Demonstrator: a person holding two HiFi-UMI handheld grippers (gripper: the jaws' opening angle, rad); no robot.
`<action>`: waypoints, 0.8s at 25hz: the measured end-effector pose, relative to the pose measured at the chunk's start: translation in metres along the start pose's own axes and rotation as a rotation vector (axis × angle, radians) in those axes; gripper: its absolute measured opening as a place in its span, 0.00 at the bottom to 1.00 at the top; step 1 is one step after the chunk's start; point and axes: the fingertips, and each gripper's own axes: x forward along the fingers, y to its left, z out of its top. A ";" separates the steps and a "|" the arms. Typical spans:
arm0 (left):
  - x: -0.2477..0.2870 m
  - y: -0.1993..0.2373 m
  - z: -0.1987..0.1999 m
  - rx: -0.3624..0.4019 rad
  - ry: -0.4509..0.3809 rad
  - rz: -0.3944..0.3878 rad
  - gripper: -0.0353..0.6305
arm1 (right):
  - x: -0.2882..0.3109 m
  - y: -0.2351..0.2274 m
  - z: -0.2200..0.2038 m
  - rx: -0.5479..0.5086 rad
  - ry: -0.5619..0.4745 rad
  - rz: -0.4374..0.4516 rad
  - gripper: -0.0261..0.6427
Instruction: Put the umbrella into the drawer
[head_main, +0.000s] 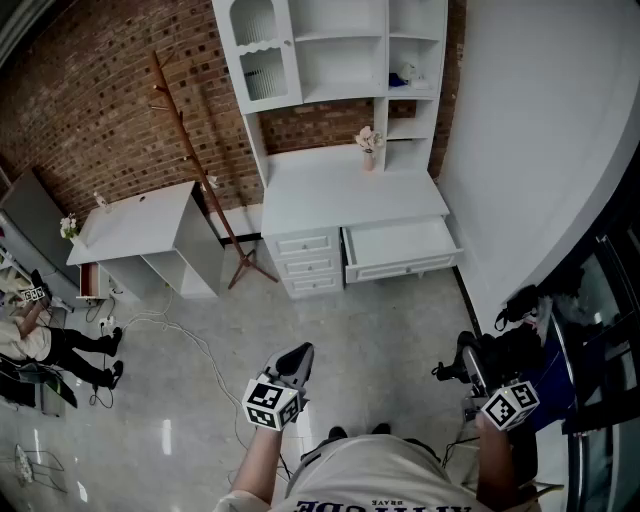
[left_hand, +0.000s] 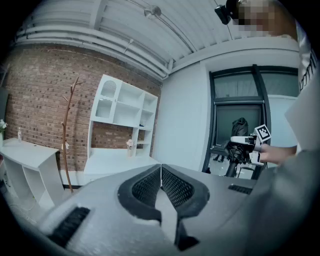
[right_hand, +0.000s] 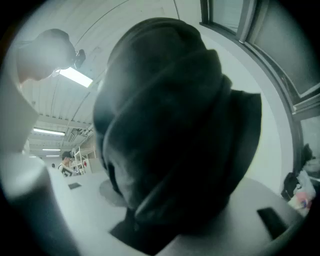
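Right gripper (head_main: 480, 375), lower right, clamps the folded umbrella (right_hand: 170, 125). The open drawer (head_main: 405, 268) lies well apart, up-frame. Left gripper (left_hand: 161, 172) closed, empty.

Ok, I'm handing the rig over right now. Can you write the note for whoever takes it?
Left gripper: shut, nothing in it.
Right gripper: shut on the folded umbrella, at the person's right side by the window.
Drawer: pulled open under the desk, looks empty, and is across the floor from the person.
Done: the umbrella is in hand and the drawer is open.
Left: walk to the desk, lay the umbrella in the drawer and let go.
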 end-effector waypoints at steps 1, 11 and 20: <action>0.000 0.000 0.003 0.001 -0.003 0.003 0.09 | 0.000 0.001 0.000 0.000 0.000 0.000 0.45; 0.001 0.006 0.001 -0.008 0.000 -0.003 0.09 | 0.000 0.004 -0.003 -0.001 -0.001 -0.013 0.45; -0.004 0.016 -0.004 -0.015 0.006 -0.032 0.09 | 0.002 0.025 0.000 -0.010 -0.014 -0.018 0.45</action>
